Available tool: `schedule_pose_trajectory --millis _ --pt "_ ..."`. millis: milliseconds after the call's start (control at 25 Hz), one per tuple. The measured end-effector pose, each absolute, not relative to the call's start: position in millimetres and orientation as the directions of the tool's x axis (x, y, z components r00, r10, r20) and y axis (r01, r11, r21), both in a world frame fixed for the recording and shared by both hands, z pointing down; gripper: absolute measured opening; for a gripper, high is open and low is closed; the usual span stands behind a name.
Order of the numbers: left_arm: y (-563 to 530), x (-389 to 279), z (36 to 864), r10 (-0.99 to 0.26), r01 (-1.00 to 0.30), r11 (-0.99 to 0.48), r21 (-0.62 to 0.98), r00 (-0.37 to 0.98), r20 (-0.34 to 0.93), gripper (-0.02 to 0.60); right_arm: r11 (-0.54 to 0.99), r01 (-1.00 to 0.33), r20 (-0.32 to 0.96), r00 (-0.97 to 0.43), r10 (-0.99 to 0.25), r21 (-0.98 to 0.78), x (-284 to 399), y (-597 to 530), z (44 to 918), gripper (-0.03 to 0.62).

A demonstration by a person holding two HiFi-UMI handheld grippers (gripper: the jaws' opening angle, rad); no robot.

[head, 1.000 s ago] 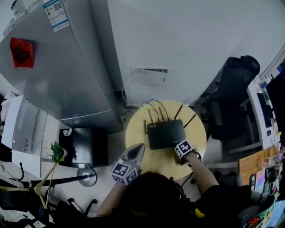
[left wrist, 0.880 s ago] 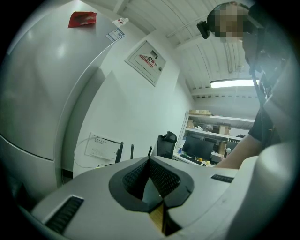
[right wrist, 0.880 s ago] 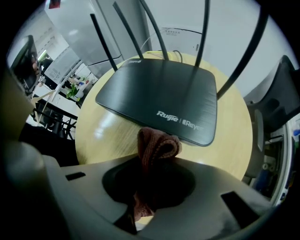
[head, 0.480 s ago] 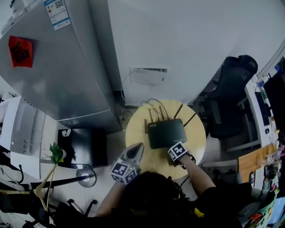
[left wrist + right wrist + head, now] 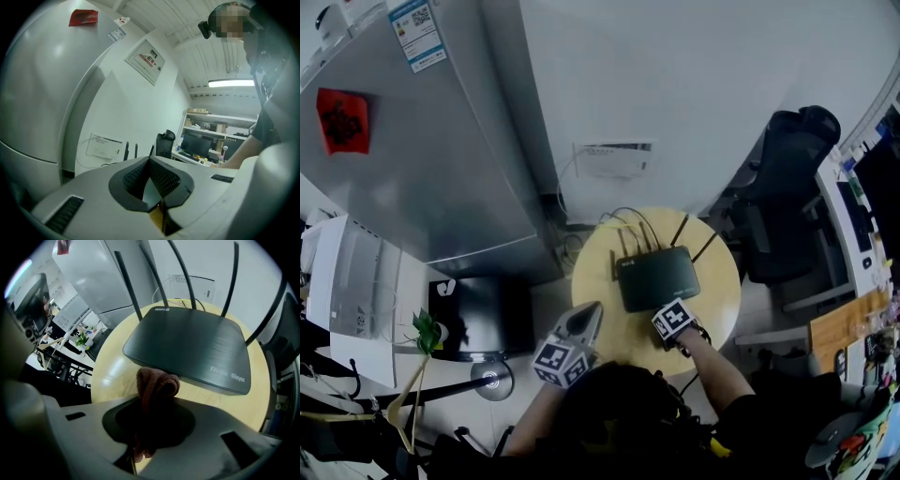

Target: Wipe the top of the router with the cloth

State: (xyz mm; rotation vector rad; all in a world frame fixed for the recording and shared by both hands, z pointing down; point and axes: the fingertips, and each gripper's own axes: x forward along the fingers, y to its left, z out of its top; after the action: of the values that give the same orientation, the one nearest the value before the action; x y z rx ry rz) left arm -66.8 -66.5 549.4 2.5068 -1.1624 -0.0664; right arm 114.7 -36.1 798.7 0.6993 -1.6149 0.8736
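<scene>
While its jaws pinch the cloth (image 5: 158, 383), right gripper (image 5: 151, 420) beside the router (image 5: 192, 348), left gripper (image 5: 152, 185) closed on nothing.

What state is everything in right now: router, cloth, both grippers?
Router: flat on the table, antennas up.
Cloth: bunched, at the router's near edge, not on its top.
Right gripper: shut on the cloth.
Left gripper: shut, empty, clear of the router.

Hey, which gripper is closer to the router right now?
Right. The right gripper, shut on the cloth, sits at the router's near edge. The left gripper is off to the router's left, by the table's edge, apart from it.
</scene>
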Motion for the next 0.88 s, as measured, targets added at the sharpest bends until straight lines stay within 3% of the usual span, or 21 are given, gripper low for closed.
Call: schedule_pose_trajectory --millis 880 --pt "-55.2 -99.3 559.9 -0.740 -0.726 -0.589 0.354 0.661 0.124 0.002 0.555 -0.797 0.955 -0.295 -0.013 -0.239 64.0 -29.2 800.7 0.062"
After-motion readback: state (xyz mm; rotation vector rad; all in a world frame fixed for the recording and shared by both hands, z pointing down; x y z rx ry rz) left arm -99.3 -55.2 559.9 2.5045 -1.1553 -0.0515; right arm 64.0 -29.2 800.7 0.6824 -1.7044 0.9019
